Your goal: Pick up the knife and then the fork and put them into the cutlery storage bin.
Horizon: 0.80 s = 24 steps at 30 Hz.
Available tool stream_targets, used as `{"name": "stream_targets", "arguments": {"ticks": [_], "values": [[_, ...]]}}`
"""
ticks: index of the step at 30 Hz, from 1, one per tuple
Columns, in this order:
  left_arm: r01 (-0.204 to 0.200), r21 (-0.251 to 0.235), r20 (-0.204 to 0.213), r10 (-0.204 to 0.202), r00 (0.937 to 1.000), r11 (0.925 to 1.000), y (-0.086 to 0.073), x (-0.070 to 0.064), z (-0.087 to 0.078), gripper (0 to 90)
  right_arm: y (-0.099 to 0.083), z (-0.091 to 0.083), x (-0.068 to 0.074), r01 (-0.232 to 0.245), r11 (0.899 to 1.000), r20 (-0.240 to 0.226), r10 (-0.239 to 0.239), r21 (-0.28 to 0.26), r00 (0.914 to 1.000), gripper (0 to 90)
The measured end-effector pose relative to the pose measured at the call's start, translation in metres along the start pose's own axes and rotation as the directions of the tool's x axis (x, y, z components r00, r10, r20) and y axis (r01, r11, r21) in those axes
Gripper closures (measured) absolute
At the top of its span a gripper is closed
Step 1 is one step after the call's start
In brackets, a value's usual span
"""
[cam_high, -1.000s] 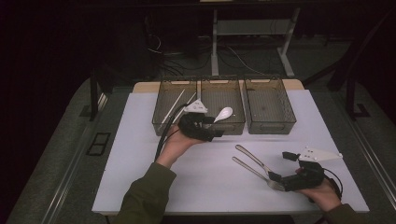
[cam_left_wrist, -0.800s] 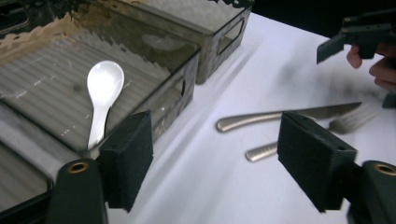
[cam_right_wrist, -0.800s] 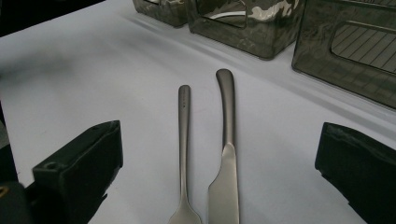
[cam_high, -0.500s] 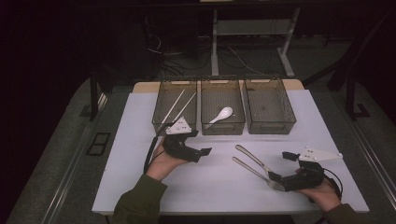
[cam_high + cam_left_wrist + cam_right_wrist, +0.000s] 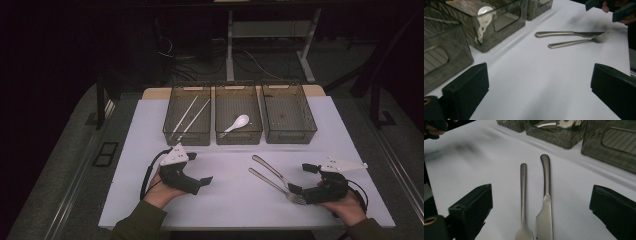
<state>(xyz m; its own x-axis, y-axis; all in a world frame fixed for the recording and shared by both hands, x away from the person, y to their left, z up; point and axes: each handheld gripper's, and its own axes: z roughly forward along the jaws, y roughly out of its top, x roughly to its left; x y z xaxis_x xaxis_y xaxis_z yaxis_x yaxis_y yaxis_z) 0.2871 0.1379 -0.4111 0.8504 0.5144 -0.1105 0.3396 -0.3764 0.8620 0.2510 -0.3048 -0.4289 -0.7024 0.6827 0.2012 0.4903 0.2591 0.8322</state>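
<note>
Right gripper (image 5: 300,179) is held with jaws spread wide, nothing gripped; fork (image 5: 523,195) and knife (image 5: 545,202) are framed between the jaws in the right gripper view. Left gripper (image 5: 200,172) is likewise spread and empty, resting on the white table (image 5: 230,205) in front of the left bin (image 5: 187,136).

Progress, judged: sorting is partly done. Chopsticks (image 5: 189,116) lie in the left bin, white spoon (image 5: 235,123) in the middle bin (image 5: 238,137); the right bin (image 5: 289,135) looks bare. Fork and knife are left.

Both pieces lie side by side, nearly touching, in front of the middle bin, toward the right gripper. Brushed metal, slim handles pointing at the bins, flat on the table.
</note>
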Motion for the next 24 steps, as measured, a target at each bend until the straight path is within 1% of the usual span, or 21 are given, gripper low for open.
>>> {"name": "stream_targets", "arguments": {"ticks": [3, 4, 7, 8, 10, 11, 13, 14, 17, 19, 20, 24], "values": [[0.005, 0.003, -0.001, -0.005, 1.0, 1.0, -0.007, -0.001, -0.006, 0.0, 0.001, -0.001, -0.001, 0.003, 1.0, -0.013, -0.003, 0.021, 0.9999, 7.5], [0.006, 0.008, -0.001, -0.006, 1.0, 1.0, -0.009, -0.001, -0.008, 0.0, 0.002, -0.002, 0.0, 0.002, 1.0, -0.017, -0.001, 0.028, 0.9999, 12.1], [0.003, 0.019, -0.005, -0.003, 1.0, 0.9998, -0.017, 0.0, -0.013, 0.0, 0.003, -0.003, 0.0, -0.002, 0.999, -0.028, 0.004, 0.052, 0.9996, 17.2], [0.002, 0.025, -0.006, -0.002, 1.0, 0.9997, -0.02, 0.0, -0.015, 0.0, 0.004, -0.003, 0.0, -0.002, 0.998, -0.028, 0.004, 0.061, 0.9996, 20.6], [0.011, 0.026, -0.008, -0.011, 0.9999, 0.9996, -0.026, 0.001, -0.018, 0.0, 0.004, -0.003, 0.0, 0.007, 0.997, -0.027, -0.005, 0.075, 0.9996, 25.6], [0.017, 0.03, -0.009, -0.017, 0.9998, 0.9994, -0.028, 0.001, -0.02, 0.0, 0.004, -0.003, 0.0, 0.002, 0.996, -0.026, 0.001, 0.087, 0.9997, 29.4], [0.025, 0.04, -0.012, -0.024, 0.9996, 0.9989, -0.033, 0.002, -0.022, 0.0, 0.005, -0.002, 0.0, 0.007, 0.995, -0.029, -0.004, 0.103, 0.9996, 35.8], [0.031, 0.038, -0.012, -0.03, 0.9995, 0.9988, -0.034, 0.002, -0.023, 0.0, 0.005, -0.002, 0.0, 0.007, 0.994, -0.03, -0.003, 0.109, 0.9995, 39.5], [0.039, 0.036, -0.016, -0.038, 0.9991, 0.9986, -0.035, 0.003, -0.024, 0.0, 0.005, -0.001, 0.0, 0.01, 0.991, -0.034, -0.005, 0.135, 0.9994, 48.5], [0.035, 0.037, -0.014, -0.035, 0.9993, 0.9987, -0.035, 0.003, -0.024, 0.0, 0.005, 0.0, 0.001, 0.006, 0.987, -0.028, -0.002, 0.159, 0.9996, 53.7], [0.032, 0.036, -0.012, -0.031, 0.9994, 0.9989, -0.035, 0.003, -0.023, 0.0, 0.005, 0.0, 0.0, 0.012, 0.987, -0.028, -0.008, 0.161, 0.9996, 56.6], [0.025, 0.042, -0.008, -0.025, 0.9997, 0.9988, -0.034, 0.002, -0.022, 0.0, 0.005, 0.002, 0.001, 0.002, 0.982, -0.028, 0.003, 0.188, 0.9996, 68.6]]}}
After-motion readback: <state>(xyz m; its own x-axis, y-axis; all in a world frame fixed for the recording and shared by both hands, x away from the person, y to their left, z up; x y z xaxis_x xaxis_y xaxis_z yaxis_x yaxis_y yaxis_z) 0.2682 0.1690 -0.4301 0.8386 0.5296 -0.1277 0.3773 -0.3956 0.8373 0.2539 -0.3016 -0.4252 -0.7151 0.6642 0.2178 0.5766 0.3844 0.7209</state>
